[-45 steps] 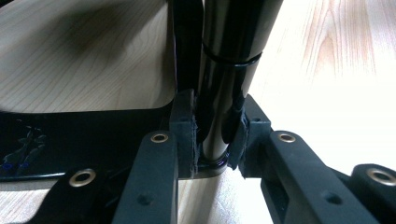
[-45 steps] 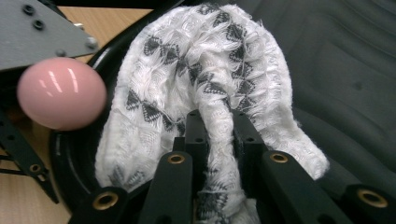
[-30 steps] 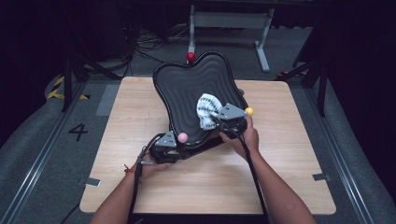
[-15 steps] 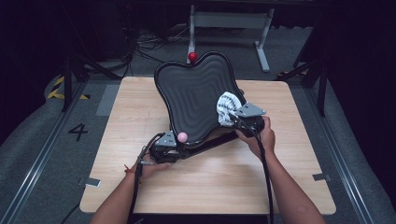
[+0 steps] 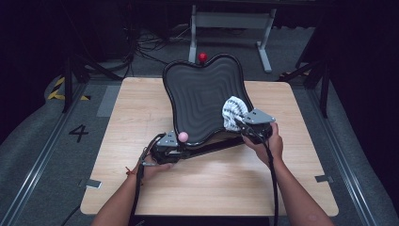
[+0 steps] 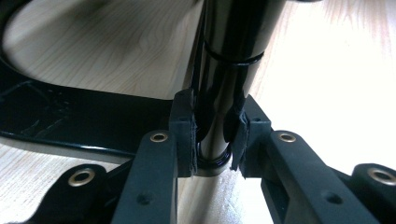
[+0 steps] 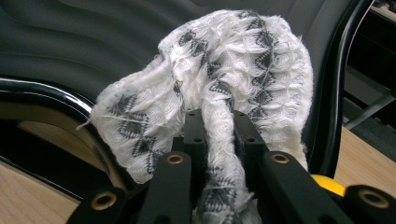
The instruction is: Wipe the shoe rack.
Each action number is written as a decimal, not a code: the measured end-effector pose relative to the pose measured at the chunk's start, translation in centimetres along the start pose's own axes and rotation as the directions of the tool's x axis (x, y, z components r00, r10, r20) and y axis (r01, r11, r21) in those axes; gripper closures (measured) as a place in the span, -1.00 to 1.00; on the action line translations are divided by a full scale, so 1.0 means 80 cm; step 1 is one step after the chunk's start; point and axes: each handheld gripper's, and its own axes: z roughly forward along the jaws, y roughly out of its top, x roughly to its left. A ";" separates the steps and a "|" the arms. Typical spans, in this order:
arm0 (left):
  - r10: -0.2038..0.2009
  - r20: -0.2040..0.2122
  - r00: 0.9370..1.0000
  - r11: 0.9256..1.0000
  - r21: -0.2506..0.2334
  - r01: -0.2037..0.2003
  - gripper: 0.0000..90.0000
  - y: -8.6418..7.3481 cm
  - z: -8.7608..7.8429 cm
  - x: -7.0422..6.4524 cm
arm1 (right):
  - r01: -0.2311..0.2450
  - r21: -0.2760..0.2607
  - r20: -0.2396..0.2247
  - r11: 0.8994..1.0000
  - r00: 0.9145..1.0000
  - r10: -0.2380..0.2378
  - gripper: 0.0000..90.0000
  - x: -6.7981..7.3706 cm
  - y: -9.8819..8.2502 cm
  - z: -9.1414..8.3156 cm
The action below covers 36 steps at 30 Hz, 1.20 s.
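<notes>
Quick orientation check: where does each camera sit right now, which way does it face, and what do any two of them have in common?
High view: above the person's side, looking forward and down on the wooden table; both forearms, left gripper and right gripper show.
Left gripper view: on the left gripper, looking along its jaws, clamped on a black post.
Right gripper view: on the right gripper, facing the white patterned cloth it pinches.
Shared: high and right gripper views both show the cloth against the black wavy tray.

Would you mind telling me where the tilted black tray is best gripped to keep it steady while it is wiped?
Grip the black tray by its glossy black post below the low edge, from the near-left. The post is narrow enough for jaws; the left gripper clamps it there, away from the cloth.
</notes>
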 end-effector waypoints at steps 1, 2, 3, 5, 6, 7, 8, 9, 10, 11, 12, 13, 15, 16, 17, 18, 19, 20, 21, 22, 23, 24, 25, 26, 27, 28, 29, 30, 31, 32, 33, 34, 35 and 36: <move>0.000 -0.006 1.000 1.000 0.001 0.000 0.63 0.000 0.000 0.000 | -0.003 -0.003 -0.009 1.000 1.000 0.003 0.77 0.000 0.000 -0.001; -0.001 -0.013 1.000 1.000 0.003 0.001 0.63 0.000 0.000 -0.001 | -0.009 -0.008 -0.017 1.000 1.000 0.008 0.77 -0.001 0.000 -0.001; -0.008 -0.020 1.000 1.000 -0.002 0.008 0.63 0.000 0.001 -0.001 | -0.011 -0.012 -0.025 1.000 1.000 0.010 0.77 0.000 0.000 -0.003; -0.017 -0.039 0.999 1.000 -0.002 0.017 0.63 0.001 0.001 -0.001 | -0.008 -0.026 -0.042 1.000 0.999 0.007 0.77 0.000 0.000 -0.007; -0.021 -0.051 0.998 1.000 -0.002 0.021 0.63 0.001 0.002 -0.001 | -0.008 -0.032 -0.047 0.999 0.999 0.006 0.77 0.000 0.000 -0.011; -0.027 -0.056 0.998 1.000 -0.001 0.027 0.63 0.002 0.002 0.000 | -0.010 -0.039 -0.053 0.999 0.999 0.008 0.77 0.000 0.000 -0.014; -0.031 -0.064 0.998 1.000 -0.003 0.031 0.63 0.002 0.002 0.000 | -0.009 -0.044 -0.058 0.999 0.998 0.006 0.78 0.000 0.000 -0.018; -0.031 -0.068 0.997 1.000 -0.005 0.031 0.64 0.002 0.003 0.000 | -0.004 -0.050 -0.061 0.999 0.998 0.001 0.78 0.001 0.000 -0.022; -0.030 -0.071 0.997 1.000 -0.003 0.030 0.64 0.002 0.003 0.000 | -0.003 -0.054 -0.063 0.999 0.998 0.000 0.78 0.001 0.000 -0.026; -0.029 -0.071 0.997 1.000 -0.003 0.029 0.63 0.002 0.003 0.000 | -0.003 -0.064 -0.065 0.998 0.998 -0.001 0.78 0.001 0.001 -0.029; -0.029 -0.072 0.997 1.000 -0.003 0.028 0.63 0.002 0.003 0.000 | 0.001 -0.072 -0.065 0.997 0.998 -0.005 0.78 0.002 0.001 -0.033; -0.028 -0.073 0.997 1.000 -0.003 0.028 0.63 0.002 0.003 0.000 | 0.004 -0.079 -0.066 0.997 0.998 -0.010 0.79 0.002 0.003 -0.037; -0.030 -0.074 0.997 1.000 -0.003 0.030 0.61 0.002 0.003 0.000 | 0.006 -0.088 -0.069 0.996 0.998 -0.012 0.79 0.003 0.004 -0.041; -0.032 -0.072 0.997 0.999 -0.003 0.032 0.55 0.002 0.003 0.000 | 0.007 -0.095 -0.073 0.995 0.997 -0.014 0.79 0.004 0.005 -0.044; -0.030 -0.067 0.997 1.000 -0.005 0.030 0.52 0.002 0.003 0.000 | 0.010 -0.101 -0.077 0.995 0.997 -0.018 0.79 0.004 0.005 -0.045; -0.031 -0.069 0.997 1.000 -0.004 0.031 0.50 0.002 0.003 0.000 | 0.012 -0.103 -0.080 0.995 0.997 -0.020 0.79 0.005 0.006 -0.047; -0.031 -0.069 0.997 1.000 -0.004 0.031 0.48 0.002 0.003 0.000 | 0.016 -0.107 -0.085 0.994 0.996 -0.026 0.79 0.006 0.007 -0.050; -0.030 -0.068 0.997 1.000 -0.002 0.030 0.45 0.002 0.003 0.000 | 0.020 -0.114 -0.091 0.993 0.995 -0.030 0.79 0.006 0.008 -0.053; -0.031 -0.069 0.997 1.000 -0.004 0.030 0.45 0.002 0.003 0.000 | 0.018 -0.121 -0.099 0.993 0.995 -0.031 0.79 0.007 0.009 -0.057; -0.031 -0.069 0.997 1.000 -0.002 0.031 0.45 0.002 0.003 0.000 | 0.021 -0.125 -0.104 0.992 0.994 -0.034 0.79 0.008 0.009 -0.060; -0.030 -0.069 0.997 1.000 -0.002 0.030 0.44 0.002 0.003 0.000 | 0.025 -0.129 -0.106 0.991 0.994 -0.039 0.79 0.009 0.009 -0.063; -0.030 -0.068 0.997 1.000 -0.002 0.030 0.44 0.002 0.003 0.000 | 0.028 -0.133 -0.113 0.991 0.993 -0.043 0.79 0.010 0.008 -0.066; -0.028 -0.067 0.997 1.000 -0.002 0.028 0.44 0.002 0.003 0.000 | 0.027 -0.136 -0.123 0.990 0.991 -0.044 0.79 0.012 0.008 -0.069; -0.027 -0.068 0.997 1.000 -0.001 0.027 0.42 0.002 0.003 0.000 | 0.030 -0.141 -0.124 0.990 0.991 -0.048 0.79 0.013 0.008 -0.072; -0.029 -0.069 0.997 1.000 -0.002 0.029 0.39 0.002 0.003 0.000 | 0.036 -0.146 -0.126 0.989 0.990 -0.055 0.79 0.014 0.007 -0.076; -0.029 -0.067 0.997 1.000 -0.002 0.029 0.38 0.002 0.003 0.000 | 0.038 -0.156 -0.132 0.987 0.990 -0.059 0.79 0.015 0.008 -0.079; -0.031 -0.066 0.997 1.000 -0.002 0.031 0.35 0.002 0.003 0.000 | 0.034 -0.163 -0.137 0.986 0.989 -0.057 0.79 0.016 0.008 -0.083; -0.033 -0.067 0.997 0.999 -0.004 0.032 0.32 0.002 0.003 0.001 | 0.040 -0.174 -0.142 0.984 0.988 -0.065 0.79 0.017 0.009 -0.087; -0.035 -0.067 0.997 0.999 -0.005 0.035 0.28 0.002 0.003 0.001 | 0.045 -0.186 -0.153 0.981 0.985 -0.075 0.79 0.018 0.009 -0.090; -0.033 -0.062 0.997 0.999 -0.002 0.033 0.26 0.002 0.002 0.001 | 0.051 -0.193 -0.163 0.980 0.983 -0.083 0.79 0.019 0.009 -0.093; -0.034 -0.057 0.998 0.999 -0.002 0.034 0.24 0.002 0.002 0.001 | 0.056 -0.193 -0.173 0.979 0.981 -0.091 0.79 0.021 0.008 -0.094; -0.033 -0.060 0.998 0.999 -0.002 0.033 0.23 0.001 0.002 0.001 | 0.070 -0.197 -0.196 0.978 0.975 -0.109 0.79 0.025 0.007 -0.095; -0.031 -0.063 0.998 1.000 0.000 0.032 0.22 0.001 0.001 0.001 | 0.079 -0.193 -0.202 0.978 0.972 -0.119 0.79 0.027 0.005 -0.095; -0.022 -0.064 0.998 1.000 0.001 0.022 0.19 0.001 0.001 0.001 | 0.086 -0.188 -0.209 0.978 0.970 -0.125 0.79 0.030 0.003 -0.096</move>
